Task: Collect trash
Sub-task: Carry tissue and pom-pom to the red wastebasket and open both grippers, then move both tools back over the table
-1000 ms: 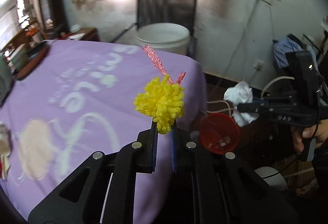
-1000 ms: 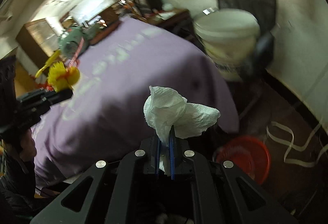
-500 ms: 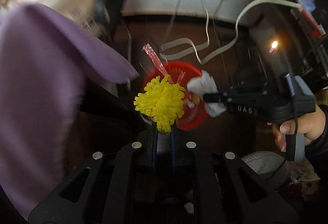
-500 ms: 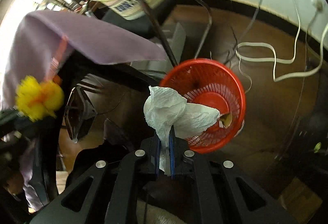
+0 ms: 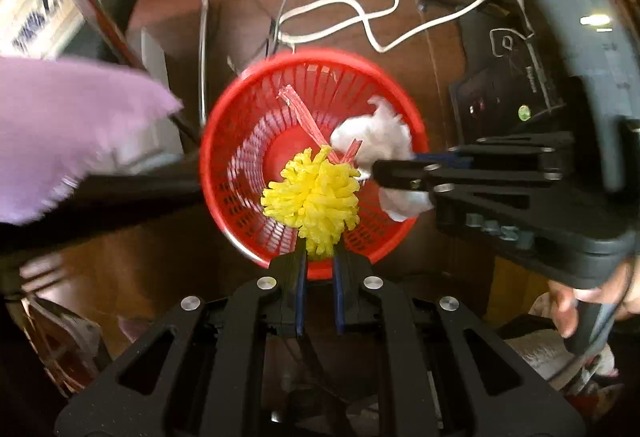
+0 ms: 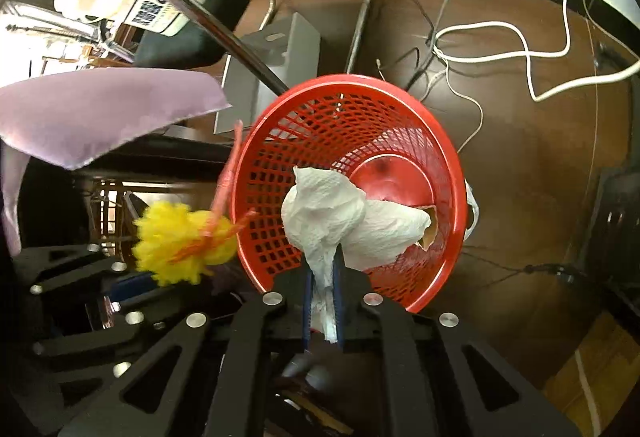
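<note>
Left wrist view first: I am looking almost straight down into the round red plastic mesh basket (image 5: 240, 141), which stands on the dark brown floor (image 5: 436, 49). My left gripper (image 5: 319, 265) has its jaws nearly together, pinching the lower end of a fluffy yellow pompom with pink-red ribbon strands (image 5: 314, 199). The pompom hangs over the basket's mouth, toward its near rim, and the ribbon ends stick up over the basket's middle.

From the basket's right side my right gripper (image 5: 374, 173) reaches in level across the rim, with a crumpled white paper tissue (image 5: 380, 135) bunched at its tip, just beside the pompom and over the basket's opening. A hand (image 5: 576, 303) grips that tool's handle, well to the right of the basket.

In the right wrist view, the right gripper (image 6: 323, 277) has a twisted tail of the tissue (image 6: 328, 209) between its blue pads. The jaws have just been opening a little, though the gap stays narrow and the tissue has not dropped. The tissue's bulk sits over the basket (image 6: 452, 173), above the near rim. A scrap of brown paper (image 6: 428, 233) lies inside the basket behind it. The pompom (image 6: 180, 243), held by the left gripper (image 6: 132, 283), is just outside the basket's left rim here. A purple cloth (image 6: 100, 113) hangs to the basket's upper left, and white cables (image 6: 520, 57) trail on the floor beyond it.
</note>
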The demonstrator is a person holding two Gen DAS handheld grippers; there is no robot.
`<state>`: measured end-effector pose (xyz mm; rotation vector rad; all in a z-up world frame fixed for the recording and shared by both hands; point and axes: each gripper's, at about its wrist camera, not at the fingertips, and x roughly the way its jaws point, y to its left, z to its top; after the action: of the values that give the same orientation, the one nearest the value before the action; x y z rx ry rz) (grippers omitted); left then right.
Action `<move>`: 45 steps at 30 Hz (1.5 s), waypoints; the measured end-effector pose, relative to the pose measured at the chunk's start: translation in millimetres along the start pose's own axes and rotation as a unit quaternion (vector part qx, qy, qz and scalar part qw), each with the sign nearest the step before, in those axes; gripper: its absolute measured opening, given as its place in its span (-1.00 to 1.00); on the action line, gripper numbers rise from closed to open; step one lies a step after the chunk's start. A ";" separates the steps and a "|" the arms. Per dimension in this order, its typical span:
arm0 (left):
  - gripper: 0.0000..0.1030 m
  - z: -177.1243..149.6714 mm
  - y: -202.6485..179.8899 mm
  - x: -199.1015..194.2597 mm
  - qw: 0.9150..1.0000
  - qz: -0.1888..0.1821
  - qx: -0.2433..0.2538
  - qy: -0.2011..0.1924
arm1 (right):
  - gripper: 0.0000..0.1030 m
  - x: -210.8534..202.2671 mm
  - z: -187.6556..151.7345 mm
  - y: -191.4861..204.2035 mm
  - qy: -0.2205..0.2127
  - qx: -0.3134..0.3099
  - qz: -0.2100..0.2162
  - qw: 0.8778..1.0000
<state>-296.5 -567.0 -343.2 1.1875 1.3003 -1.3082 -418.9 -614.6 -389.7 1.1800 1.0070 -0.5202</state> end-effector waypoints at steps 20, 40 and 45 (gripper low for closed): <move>0.56 -6.6 7.7 -26.1 0.999 -0.015 -0.011 -0.026 | 0.00 -20.8 6.5 -3.3 -0.025 0.008 -0.044 0.999; 0.65 -161.3 12.1 -277.2 0.931 0.127 -0.101 -0.327 | 0.26 -169.9 -13.2 155.9 -0.193 -0.140 -0.072 0.969; 0.65 -216.5 44.3 -313.5 0.906 0.150 -0.162 -0.361 | 0.27 -193.4 -36.2 228.6 -0.212 -0.208 -0.039 0.954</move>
<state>-208.7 -359.3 -33.0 0.5441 0.7101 -1.0897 -346.2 -533.8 -108.3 0.6178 0.7422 -0.5605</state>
